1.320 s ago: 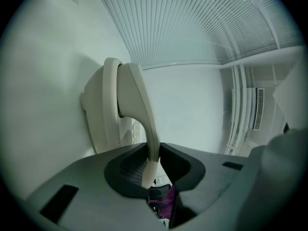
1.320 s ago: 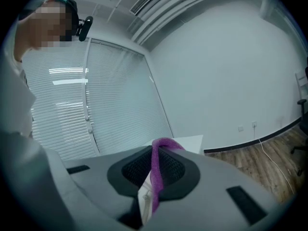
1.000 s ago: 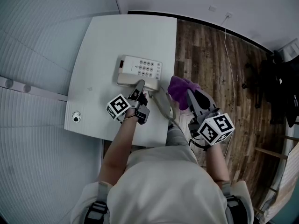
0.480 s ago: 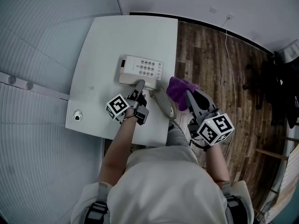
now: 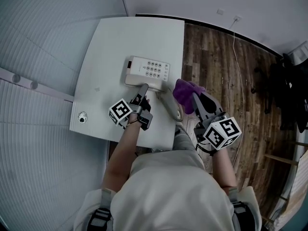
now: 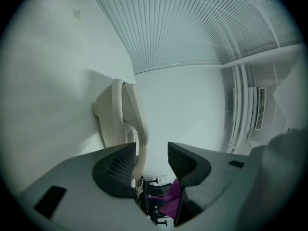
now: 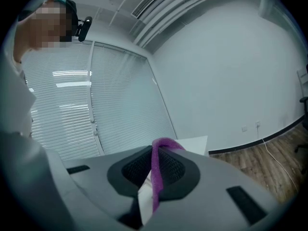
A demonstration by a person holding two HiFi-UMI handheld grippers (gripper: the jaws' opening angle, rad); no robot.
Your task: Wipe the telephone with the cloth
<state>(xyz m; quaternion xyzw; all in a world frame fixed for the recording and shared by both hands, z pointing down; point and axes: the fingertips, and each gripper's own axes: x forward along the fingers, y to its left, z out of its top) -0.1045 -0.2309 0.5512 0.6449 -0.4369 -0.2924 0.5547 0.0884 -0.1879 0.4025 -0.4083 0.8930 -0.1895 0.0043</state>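
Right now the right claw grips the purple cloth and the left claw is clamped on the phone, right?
No. In the left gripper view the left claw has just been opening, jaws apart, the edge of the phone between them. The cloth part holds.

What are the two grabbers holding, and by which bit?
The right gripper pinches the purple cloth by a folded edge. The left gripper holds nothing: its jaws have just been opening, and the edge of the telephone sits between them, not gripped.

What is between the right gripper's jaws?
The purple cloth, clamped by the right gripper, a fold poking above the pads. The cloth's lower part is covered by the jaws.
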